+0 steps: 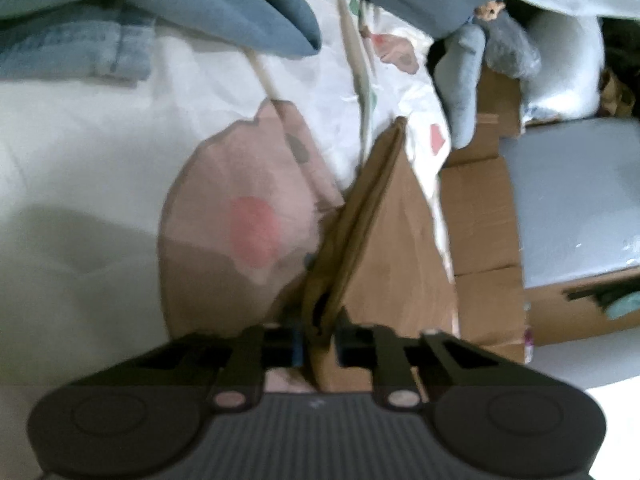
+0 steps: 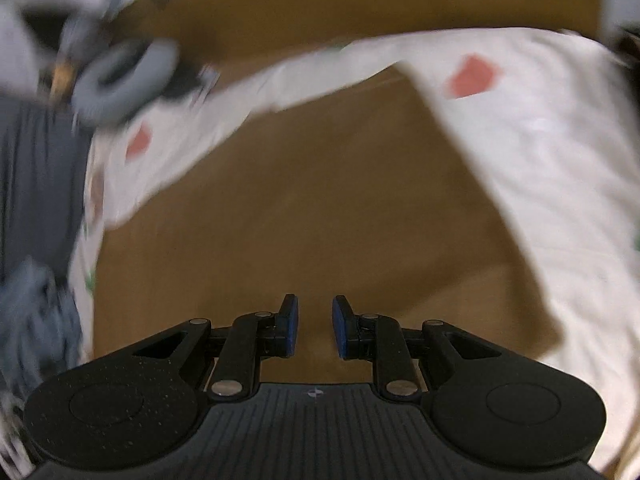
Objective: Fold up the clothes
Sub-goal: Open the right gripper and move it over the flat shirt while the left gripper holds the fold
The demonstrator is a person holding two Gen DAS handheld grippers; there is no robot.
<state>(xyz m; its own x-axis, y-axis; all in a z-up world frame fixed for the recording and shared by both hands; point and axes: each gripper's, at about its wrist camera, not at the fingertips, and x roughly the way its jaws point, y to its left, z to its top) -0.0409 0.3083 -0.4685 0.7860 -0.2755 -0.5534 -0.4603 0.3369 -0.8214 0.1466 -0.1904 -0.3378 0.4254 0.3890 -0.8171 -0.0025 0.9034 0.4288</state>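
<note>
A brown garment (image 1: 384, 240) lies folded on a white bed sheet with pink and red prints (image 1: 80, 160). Its doubled edge runs toward me in the left wrist view. My left gripper (image 1: 316, 340) is shut on that edge, and the cloth bunches between the fingers. In the right wrist view, which is blurred, the same brown garment (image 2: 320, 200) spreads flat across the sheet (image 2: 540, 160). My right gripper (image 2: 315, 328) hovers over it with its blue pads (image 2: 294, 326) apart and nothing between them.
Blue jeans (image 1: 72, 52) and a blue-grey garment (image 1: 240, 8) lie at the far side of the bed. Cardboard boxes (image 1: 480, 220) and a grey surface (image 1: 572, 200) stand beyond the bed's right edge. Dark grey clothes (image 2: 36, 184) sit at the left.
</note>
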